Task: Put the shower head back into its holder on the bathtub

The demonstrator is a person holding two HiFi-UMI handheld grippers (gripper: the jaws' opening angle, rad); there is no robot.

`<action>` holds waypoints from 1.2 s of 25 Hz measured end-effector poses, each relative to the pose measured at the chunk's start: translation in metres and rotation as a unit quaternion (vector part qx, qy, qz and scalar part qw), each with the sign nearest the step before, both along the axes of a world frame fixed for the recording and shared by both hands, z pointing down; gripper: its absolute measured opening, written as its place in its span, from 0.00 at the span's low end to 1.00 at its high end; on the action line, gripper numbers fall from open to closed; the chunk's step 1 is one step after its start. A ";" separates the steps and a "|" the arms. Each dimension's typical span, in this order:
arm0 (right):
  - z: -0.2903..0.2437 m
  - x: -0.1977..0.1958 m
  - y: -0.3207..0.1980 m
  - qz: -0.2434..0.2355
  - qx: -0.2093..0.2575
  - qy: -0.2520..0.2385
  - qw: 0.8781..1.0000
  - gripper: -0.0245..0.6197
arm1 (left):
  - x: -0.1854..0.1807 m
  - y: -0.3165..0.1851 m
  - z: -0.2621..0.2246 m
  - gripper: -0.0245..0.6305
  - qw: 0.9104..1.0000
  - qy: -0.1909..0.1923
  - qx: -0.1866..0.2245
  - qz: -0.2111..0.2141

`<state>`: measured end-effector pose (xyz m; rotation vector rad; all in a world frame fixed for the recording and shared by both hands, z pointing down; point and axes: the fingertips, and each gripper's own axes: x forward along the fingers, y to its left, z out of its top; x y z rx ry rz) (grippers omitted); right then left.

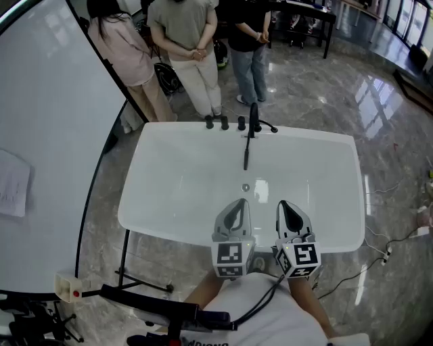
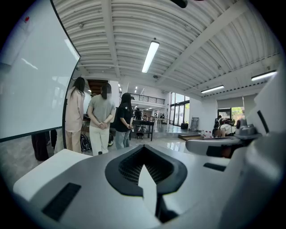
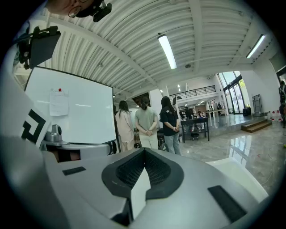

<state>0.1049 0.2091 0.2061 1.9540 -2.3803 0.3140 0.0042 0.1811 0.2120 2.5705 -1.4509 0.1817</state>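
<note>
One shower head (image 1: 246,155) crosswise over bathtub (image 1: 169,203)

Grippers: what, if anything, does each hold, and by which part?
Nothing is held: the left gripper and the right gripper are both shut and empty.

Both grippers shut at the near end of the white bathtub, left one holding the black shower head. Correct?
No. The left gripper is shut on nothing; the black shower head sits at the white bathtub's far end, per the head view. Rest holds.

Three people (image 1: 184,34) standing by whiteboard (image 1: 47,121); glossy floor (image 1: 325,88); black table (image 1: 308,12) behind.
</note>
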 end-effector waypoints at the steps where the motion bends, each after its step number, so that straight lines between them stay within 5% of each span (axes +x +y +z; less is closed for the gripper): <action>1: 0.000 0.000 0.000 0.000 0.000 0.000 1.000 0.03 | 0.000 0.000 0.000 0.03 1.000 -0.001 0.000 0.001; 15: 0.001 -0.007 -0.004 -0.017 0.002 -0.001 1.000 0.03 | -0.002 -0.002 0.002 0.03 1.000 -0.004 -0.004 -0.001; 30: 0.007 -0.031 -0.041 -0.075 0.017 0.062 0.995 0.03 | -0.030 -0.014 0.025 0.03 0.999 -0.011 -0.044 -0.001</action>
